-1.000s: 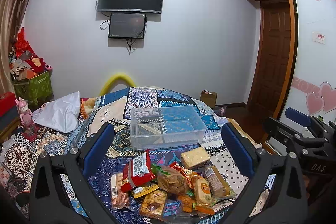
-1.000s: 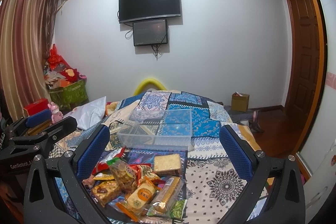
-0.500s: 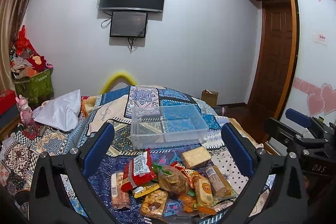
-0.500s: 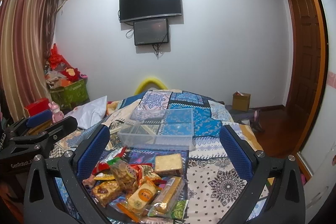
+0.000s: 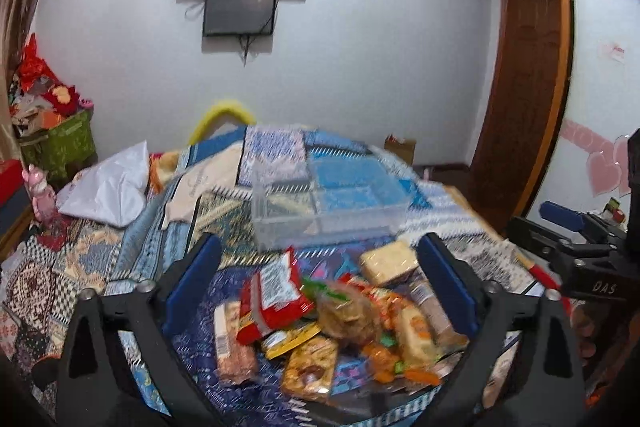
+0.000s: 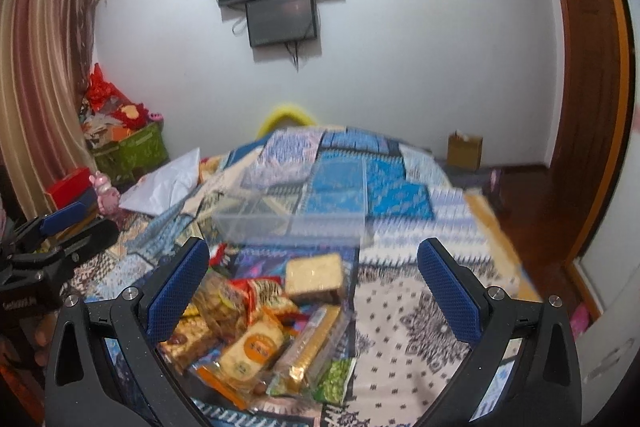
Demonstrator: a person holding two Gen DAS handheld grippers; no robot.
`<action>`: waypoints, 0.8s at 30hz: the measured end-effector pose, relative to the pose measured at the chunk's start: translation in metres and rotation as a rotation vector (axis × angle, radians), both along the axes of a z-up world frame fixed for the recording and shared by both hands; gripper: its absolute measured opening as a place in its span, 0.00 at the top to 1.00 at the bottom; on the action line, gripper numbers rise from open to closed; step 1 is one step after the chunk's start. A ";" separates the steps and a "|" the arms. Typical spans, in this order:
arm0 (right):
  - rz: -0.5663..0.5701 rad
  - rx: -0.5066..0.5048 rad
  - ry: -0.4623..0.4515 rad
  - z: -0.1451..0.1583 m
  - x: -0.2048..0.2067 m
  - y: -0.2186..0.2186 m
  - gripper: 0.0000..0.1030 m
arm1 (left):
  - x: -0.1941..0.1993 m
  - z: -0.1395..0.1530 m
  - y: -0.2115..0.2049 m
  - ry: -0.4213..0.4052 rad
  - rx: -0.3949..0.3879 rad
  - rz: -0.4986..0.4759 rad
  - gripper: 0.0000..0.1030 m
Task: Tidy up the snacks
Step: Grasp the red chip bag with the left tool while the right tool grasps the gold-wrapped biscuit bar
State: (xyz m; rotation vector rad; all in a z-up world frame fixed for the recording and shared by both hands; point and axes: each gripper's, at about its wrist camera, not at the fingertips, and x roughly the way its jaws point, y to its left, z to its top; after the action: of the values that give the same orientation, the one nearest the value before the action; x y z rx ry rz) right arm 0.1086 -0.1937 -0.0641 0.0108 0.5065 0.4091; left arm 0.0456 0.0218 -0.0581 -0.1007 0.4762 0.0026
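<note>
Two grippers hang wide open above a heap of snacks on a patterned bedspread.
Left gripper (image 5: 318, 275) holds nothing, its blue pads spread to 9 and 3 o'clock of the snack pile (image 5: 332, 319); a red packet (image 5: 276, 295) lies at the heap's 10 o'clock and a pale cracker pack (image 5: 386, 261) at its 1 o'clock. The clear plastic bin (image 5: 326, 203) sits at 12 o'clock, just beyond the pile, on the bedspread (image 5: 132, 251). Right gripper (image 6: 312, 281) is equally spread and empty-handed, with the heap toward its 8 o'clock.
</note>
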 end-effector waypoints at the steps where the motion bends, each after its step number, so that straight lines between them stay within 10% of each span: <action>1: 0.000 -0.005 0.018 -0.005 0.002 -0.001 0.00 | 0.005 -0.007 0.004 0.030 -0.004 0.007 0.15; 24: 0.073 -0.158 0.348 -0.096 0.038 0.016 0.35 | 0.082 -0.099 0.052 0.327 -0.110 0.067 0.28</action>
State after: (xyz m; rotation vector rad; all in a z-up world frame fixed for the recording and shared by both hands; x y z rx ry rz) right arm 0.1467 -0.1780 -0.1600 -0.0904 0.8832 0.4404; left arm 0.1277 0.0737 -0.1572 -0.2259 0.7997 0.0599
